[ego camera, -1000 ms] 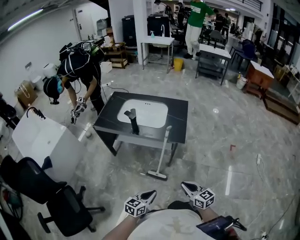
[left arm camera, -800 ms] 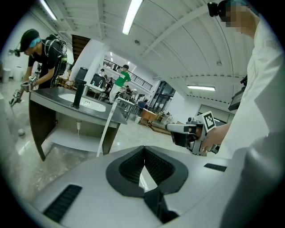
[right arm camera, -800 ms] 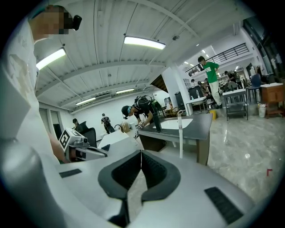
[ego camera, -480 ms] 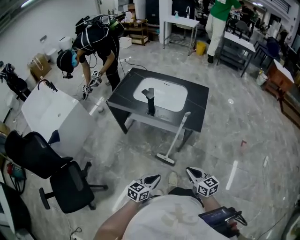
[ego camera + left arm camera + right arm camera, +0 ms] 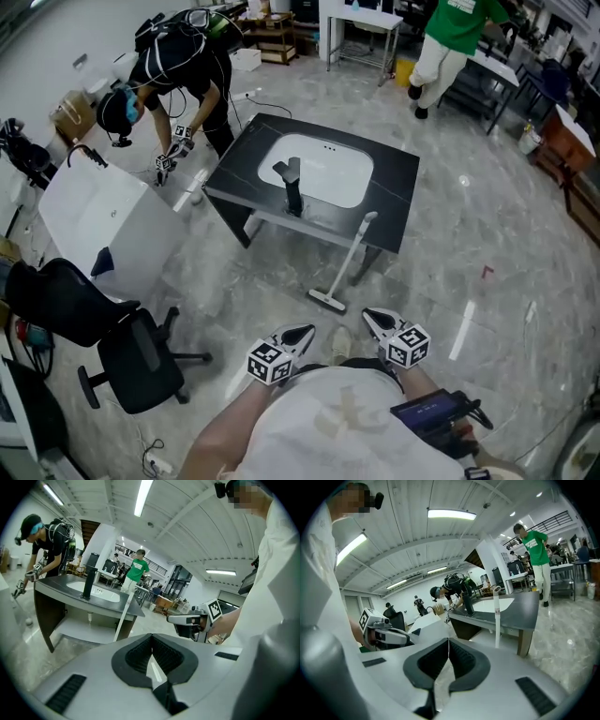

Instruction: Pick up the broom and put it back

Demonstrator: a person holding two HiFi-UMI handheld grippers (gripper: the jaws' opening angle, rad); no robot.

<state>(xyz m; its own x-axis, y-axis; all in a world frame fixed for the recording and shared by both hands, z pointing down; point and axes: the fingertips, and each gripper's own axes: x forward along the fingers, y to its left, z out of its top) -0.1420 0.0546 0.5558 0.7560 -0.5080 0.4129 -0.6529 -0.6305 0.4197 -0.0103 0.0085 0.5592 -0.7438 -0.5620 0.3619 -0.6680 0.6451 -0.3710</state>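
The broom (image 5: 348, 261) leaned against the front edge of the dark sink table (image 5: 403, 202), its head resting on the grey floor (image 5: 469, 281) in front of the person. The left gripper (image 5: 300, 332) and right gripper (image 5: 370, 317) were near the person's body, apart from the broom, each clenched shut on nothing.

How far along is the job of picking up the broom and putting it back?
Nothing is done yet: the broom leans against the sink table, head on the floor, untouched. In hand: nothing; the left gripper and right gripper are shut and empty, close to the person's body. Remaining: reach the broom, grip it, carry it back.
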